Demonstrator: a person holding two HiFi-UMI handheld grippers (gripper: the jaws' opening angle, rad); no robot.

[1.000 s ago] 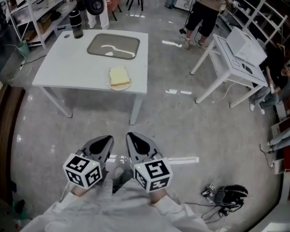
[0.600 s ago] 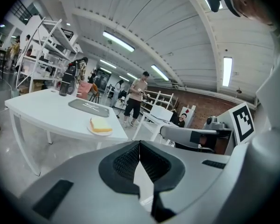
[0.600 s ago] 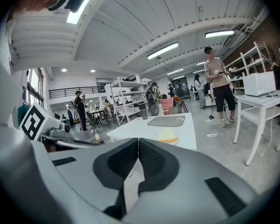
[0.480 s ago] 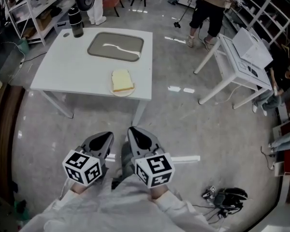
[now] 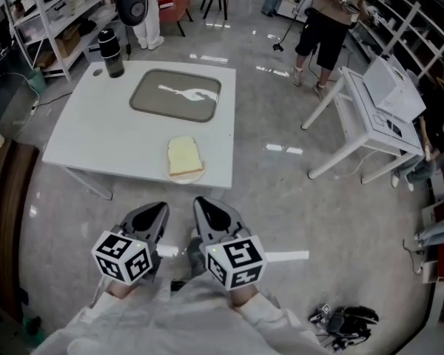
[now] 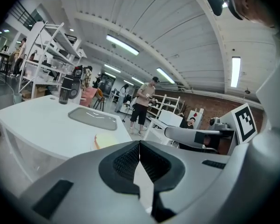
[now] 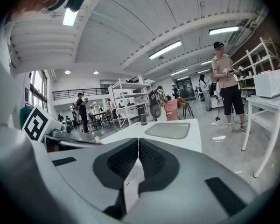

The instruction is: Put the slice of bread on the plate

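Head view is showing the slice of bread [image 5: 183, 155] lying on the plate [image 5: 187, 177], close to the near edge of the white worktop [image 5: 96, 139]. Left gripper [image 5: 158, 211] and right gripper [image 5: 200, 205] are hovering over open floor, well apart from it, both with jaws pressed together and empty.

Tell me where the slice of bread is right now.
In the head view, the slice of bread lies on a plate at the near edge of the table, by its right corner, in front of the grey tray.
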